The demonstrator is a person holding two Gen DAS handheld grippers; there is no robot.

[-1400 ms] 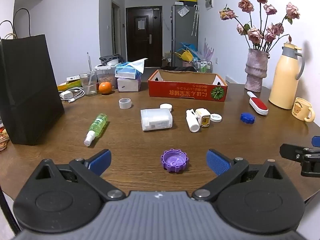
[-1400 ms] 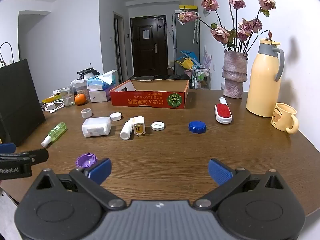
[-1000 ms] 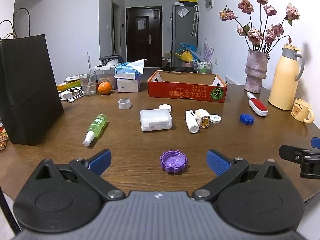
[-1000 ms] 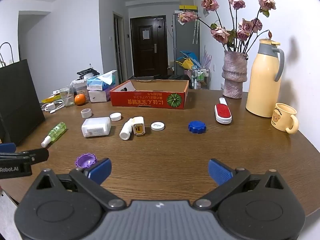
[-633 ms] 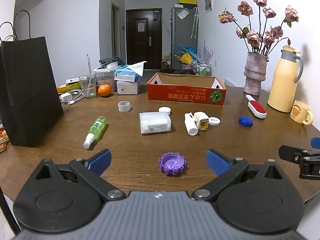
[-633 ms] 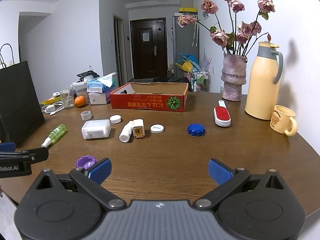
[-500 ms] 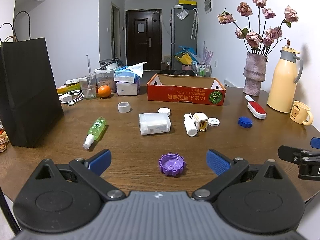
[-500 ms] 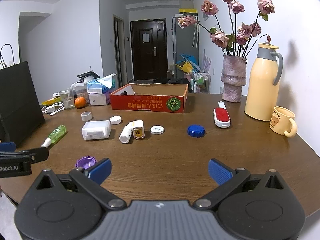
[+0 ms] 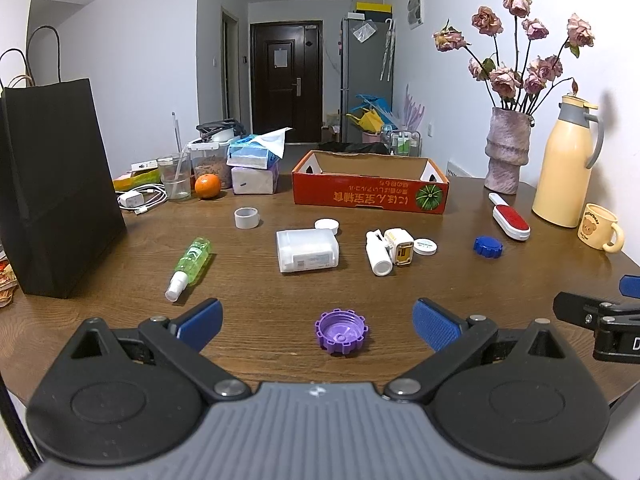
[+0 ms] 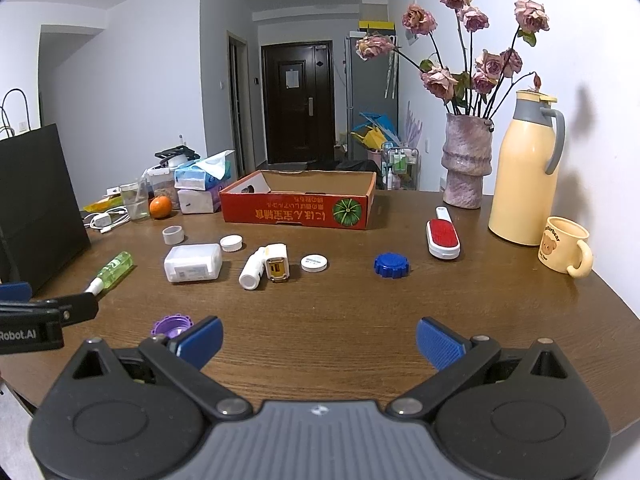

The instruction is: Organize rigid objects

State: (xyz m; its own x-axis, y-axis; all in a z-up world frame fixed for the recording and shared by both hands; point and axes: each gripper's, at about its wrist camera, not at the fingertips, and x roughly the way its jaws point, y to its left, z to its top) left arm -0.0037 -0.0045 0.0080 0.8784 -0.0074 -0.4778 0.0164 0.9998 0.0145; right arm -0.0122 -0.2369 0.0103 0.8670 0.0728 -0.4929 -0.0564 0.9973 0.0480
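A purple cap [image 9: 341, 332] lies on the brown table between the fingers of my open left gripper [image 9: 318, 322]; it shows partly in the right wrist view [image 10: 170, 326]. Farther out lie a green spray bottle [image 9: 190, 261], a white box [image 9: 306, 250], a white bottle [image 9: 376, 253], a yellow-and-white block [image 9: 400, 247], a small white lid [image 9: 425, 246], a blue cap [image 9: 487, 246] and a red lint brush [image 9: 510, 222]. An open red cardboard box [image 9: 370, 196] stands at the back. My right gripper [image 10: 318, 340] is open and empty above bare table.
A black paper bag [image 9: 52, 184] stands at the left. A vase of roses [image 9: 506, 154], a yellow thermos [image 9: 560, 172] and a mug [image 9: 600, 226] stand at the right. Tissue boxes [image 9: 254, 168], an orange [image 9: 207, 186], a glass and a tape roll [image 9: 246, 218] sit at the back left.
Both grippers have drifted slightly back and up, so the table objects sit a little lower and smaller in view. Nothing was taken hold of or let go.
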